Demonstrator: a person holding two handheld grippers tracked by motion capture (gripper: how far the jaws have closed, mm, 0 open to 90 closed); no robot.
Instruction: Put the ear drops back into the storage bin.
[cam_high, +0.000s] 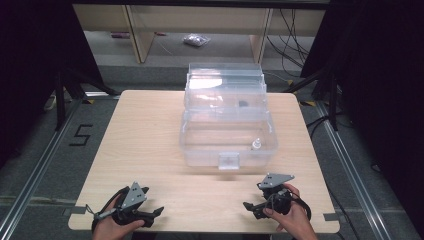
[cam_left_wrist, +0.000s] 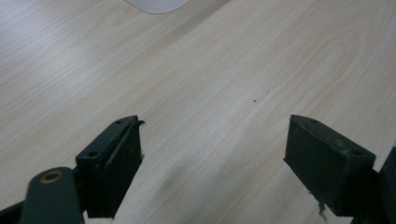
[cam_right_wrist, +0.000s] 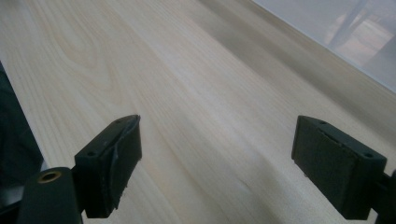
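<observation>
Though near claws (cam_high: 252, 206), box (cam_high: 227, 145) apart.

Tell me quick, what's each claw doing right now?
Left claw: open, holding nothing, above the table.
Right claw: open, holding nothing.

We see a pale wood-grain tabletop (cam_high: 145, 150) with rounded corners. A clear plastic box (cam_high: 227, 142) sits on it toward the far middle, its lid standing open at the back. At the near edge, the left tool (cam_high: 155, 214) and right tool (cam_high: 250, 206) rest low on the wood, well apart.
</observation>
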